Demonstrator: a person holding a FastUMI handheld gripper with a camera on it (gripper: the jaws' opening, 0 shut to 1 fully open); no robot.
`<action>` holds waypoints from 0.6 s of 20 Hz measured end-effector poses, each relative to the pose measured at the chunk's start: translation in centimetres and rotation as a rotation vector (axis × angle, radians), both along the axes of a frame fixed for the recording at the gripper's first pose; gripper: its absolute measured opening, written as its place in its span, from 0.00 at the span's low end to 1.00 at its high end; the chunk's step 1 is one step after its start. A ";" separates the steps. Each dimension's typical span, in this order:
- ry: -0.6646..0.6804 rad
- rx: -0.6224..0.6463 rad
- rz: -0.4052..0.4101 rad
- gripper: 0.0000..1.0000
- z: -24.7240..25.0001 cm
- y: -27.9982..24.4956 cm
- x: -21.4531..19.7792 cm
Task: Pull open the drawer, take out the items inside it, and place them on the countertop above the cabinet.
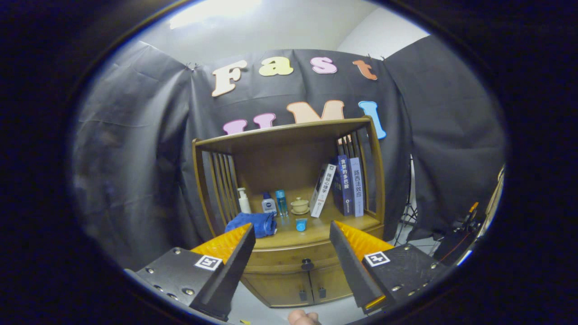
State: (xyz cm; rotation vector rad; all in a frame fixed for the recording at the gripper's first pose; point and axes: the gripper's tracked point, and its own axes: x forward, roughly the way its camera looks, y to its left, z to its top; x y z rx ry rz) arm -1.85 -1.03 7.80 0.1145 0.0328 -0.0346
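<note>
Cabinet (289,266): smooth, satin wood. Towel (253,222) at 9 o'clock on the bench (316,230): soft cloth. Bottles (281,202): glossy plastic.

I am standing in a little booth made to look like a room at home. Black cloth (135,149) is hanging all around as the walls. A wooden cabinet (289,253) is sitting in front of it, with a shelf holding books (345,185), small bottles (275,203), a tiny cup (300,206) and a folded blue towel (255,223). Off to the side something like a stand with wires (408,212) is showing, but it is too blurry for me to be sure.
</note>
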 end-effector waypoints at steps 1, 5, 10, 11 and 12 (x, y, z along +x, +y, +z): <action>-0.008 -0.017 0.002 0.99 0.5 0.0 -0.4; -0.021 -0.085 0.026 0.99 1.4 0.7 -1.9; -0.048 -0.125 0.059 0.99 2.1 2.2 -3.5; -0.054 -0.127 0.066 0.99 2.3 2.5 -3.6; -0.052 -0.130 0.068 0.99 2.2 2.7 -3.5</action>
